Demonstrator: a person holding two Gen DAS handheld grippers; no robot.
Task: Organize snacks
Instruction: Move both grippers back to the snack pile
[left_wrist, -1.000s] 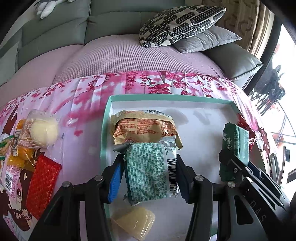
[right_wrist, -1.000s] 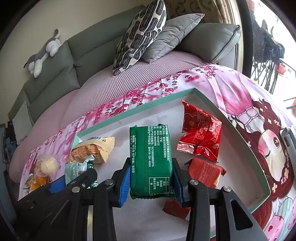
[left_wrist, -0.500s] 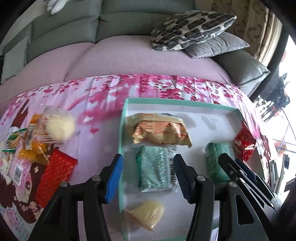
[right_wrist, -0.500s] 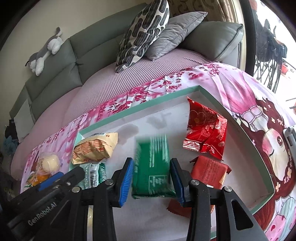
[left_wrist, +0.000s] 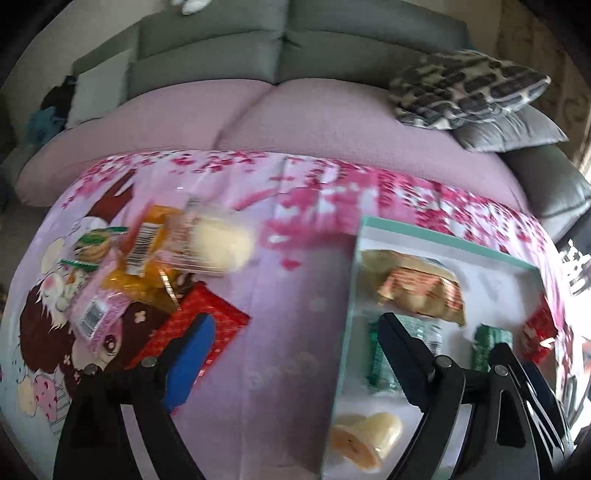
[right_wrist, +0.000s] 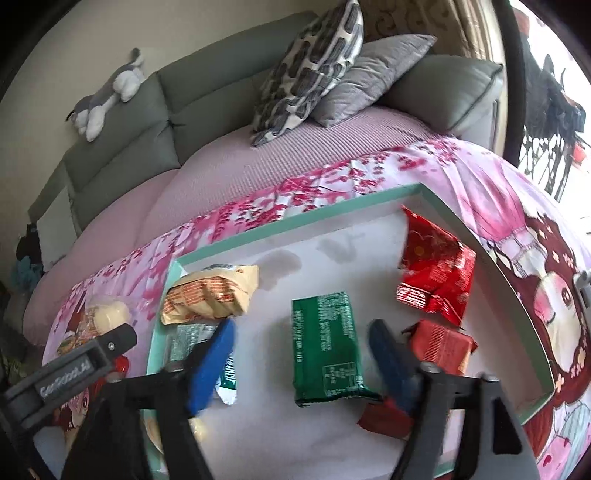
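My left gripper (left_wrist: 295, 354) is opening, with only pink cloth and the tray's left rim between its jaws. Its left fingertip (left_wrist: 188, 362) hovers over a red packet (left_wrist: 195, 328) at the edge of a loose snack pile that includes a wrapped bun (left_wrist: 218, 243). The pale green packet (left_wrist: 384, 354) lies in the teal-rimmed tray (left_wrist: 443, 240), partly behind the right finger. My right gripper (right_wrist: 301, 365) is also opening. A dark green packet (right_wrist: 325, 343) lies flat on the tray floor between its jaws, and the pads are clear of it.
The tray (right_wrist: 295, 221) also holds a beige-orange packet (right_wrist: 210, 291), red packets (right_wrist: 436, 277) at the right and a yellow jelly cup (left_wrist: 365, 439) at the near left. A sofa with cushions (right_wrist: 314, 66) stands behind the cloth-covered table.
Both grippers have let go of their packets, which now lie in the tray. The left gripper has swung left toward the loose pile; the right has hardly moved.
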